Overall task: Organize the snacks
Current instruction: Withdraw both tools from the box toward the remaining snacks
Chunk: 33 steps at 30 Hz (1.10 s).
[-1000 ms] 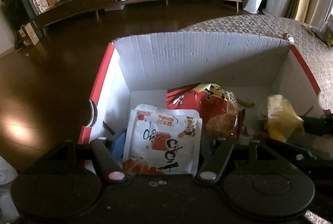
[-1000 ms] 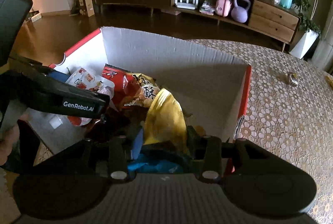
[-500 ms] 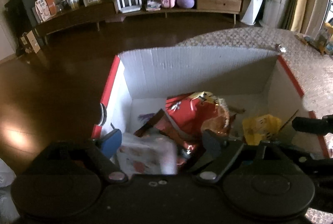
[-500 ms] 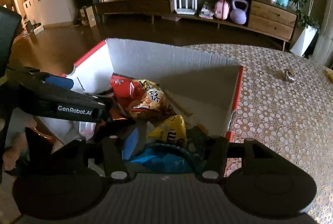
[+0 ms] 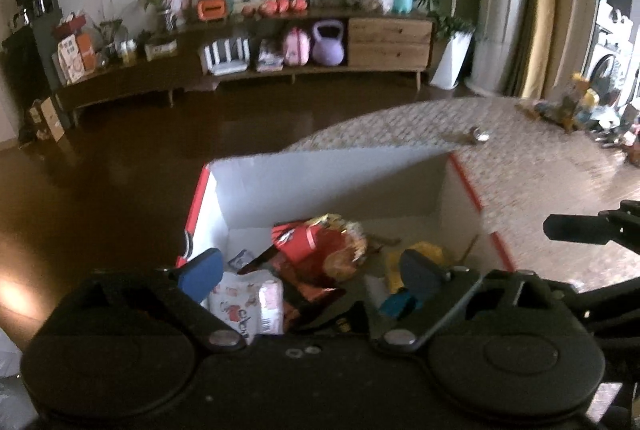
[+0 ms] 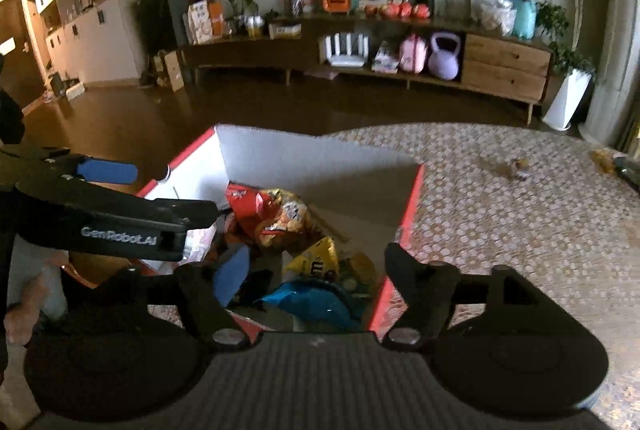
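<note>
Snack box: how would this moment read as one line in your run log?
left gripper: open, empty | right gripper: open, empty | both jaws just opening | white packet, yellow bag: in box

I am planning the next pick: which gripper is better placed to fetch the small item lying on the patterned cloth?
Probably the right gripper: it is open and empty, and the small item lies on its side of the box.

1. The box (image 5: 320, 186) stands on the worktop (image 6: 520, 214), at its edge, with the floor (image 5: 120, 158) beyond.
2. Inside the box, the white packet (image 5: 248, 300) lies at the left, the crisp bag (image 5: 320, 250) behind it toward the middle, and the candy bag (image 6: 316, 262) to the right.
3. A long shelf unit (image 6: 360, 70) stands against the far wall.
</note>
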{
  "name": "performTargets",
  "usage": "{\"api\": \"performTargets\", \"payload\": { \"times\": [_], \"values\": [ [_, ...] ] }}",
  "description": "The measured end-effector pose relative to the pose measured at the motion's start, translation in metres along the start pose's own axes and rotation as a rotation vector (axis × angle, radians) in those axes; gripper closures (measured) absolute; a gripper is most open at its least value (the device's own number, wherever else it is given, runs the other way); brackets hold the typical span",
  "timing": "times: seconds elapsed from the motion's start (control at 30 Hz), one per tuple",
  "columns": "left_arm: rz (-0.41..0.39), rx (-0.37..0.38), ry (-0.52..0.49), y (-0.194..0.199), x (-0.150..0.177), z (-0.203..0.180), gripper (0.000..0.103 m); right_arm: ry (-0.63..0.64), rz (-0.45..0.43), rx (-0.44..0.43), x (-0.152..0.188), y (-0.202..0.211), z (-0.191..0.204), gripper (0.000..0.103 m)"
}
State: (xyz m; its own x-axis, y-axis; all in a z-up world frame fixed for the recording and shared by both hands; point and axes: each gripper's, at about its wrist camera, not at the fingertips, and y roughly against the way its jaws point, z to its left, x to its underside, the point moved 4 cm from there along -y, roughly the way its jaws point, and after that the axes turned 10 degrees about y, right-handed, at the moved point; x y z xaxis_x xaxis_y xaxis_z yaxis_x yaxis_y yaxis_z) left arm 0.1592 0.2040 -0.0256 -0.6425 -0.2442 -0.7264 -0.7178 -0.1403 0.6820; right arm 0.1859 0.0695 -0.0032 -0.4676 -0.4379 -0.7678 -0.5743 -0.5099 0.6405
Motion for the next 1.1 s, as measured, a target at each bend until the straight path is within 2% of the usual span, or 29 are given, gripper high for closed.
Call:
{"api": "performTargets", "payload": {
  "times": [0.17, 0.27, 0.43, 0.6, 0.73, 0.93, 1.1],
  "values": [
    [-0.042, 0.026, -0.009, 0.025, 0.0, -0.014, 0.003, -0.012, -0.035, 0.013, 0.003, 0.031, -0.008, 0.024],
    [-0.066, 0.042, -0.012, 0.038, 0.001, -0.025, 0.003, -0.015, -0.055, 0.031, 0.007, 0.05, -0.014, 0.018],
    [-0.1, 0.079, -0.011, 0.059, 0.008, -0.043, 0.0, -0.029, -0.081, 0.044, 0.018, 0.082, -0.022, 0.018],
    [-0.108, 0.125, -0.031, 0.075, 0.017, -0.064, 0.0, -0.034, -0.11, 0.064, 0.029, 0.111, -0.028, 0.012],
    [-0.104, 0.155, -0.038, 0.082, 0.027, -0.078, 0.0, -0.065, -0.136, 0.073, 0.04, 0.131, -0.038, 0.012],
    [-0.096, 0.185, -0.049, 0.085, 0.04, -0.098, 0.0, -0.107, -0.157, 0.101, 0.073, 0.156, -0.058, 0.011],
    [-0.083, 0.215, -0.068, 0.081, 0.048, -0.115, 0.0, -0.118, -0.123, 0.142, 0.109, 0.164, -0.076, 0.011]
  ]
}}
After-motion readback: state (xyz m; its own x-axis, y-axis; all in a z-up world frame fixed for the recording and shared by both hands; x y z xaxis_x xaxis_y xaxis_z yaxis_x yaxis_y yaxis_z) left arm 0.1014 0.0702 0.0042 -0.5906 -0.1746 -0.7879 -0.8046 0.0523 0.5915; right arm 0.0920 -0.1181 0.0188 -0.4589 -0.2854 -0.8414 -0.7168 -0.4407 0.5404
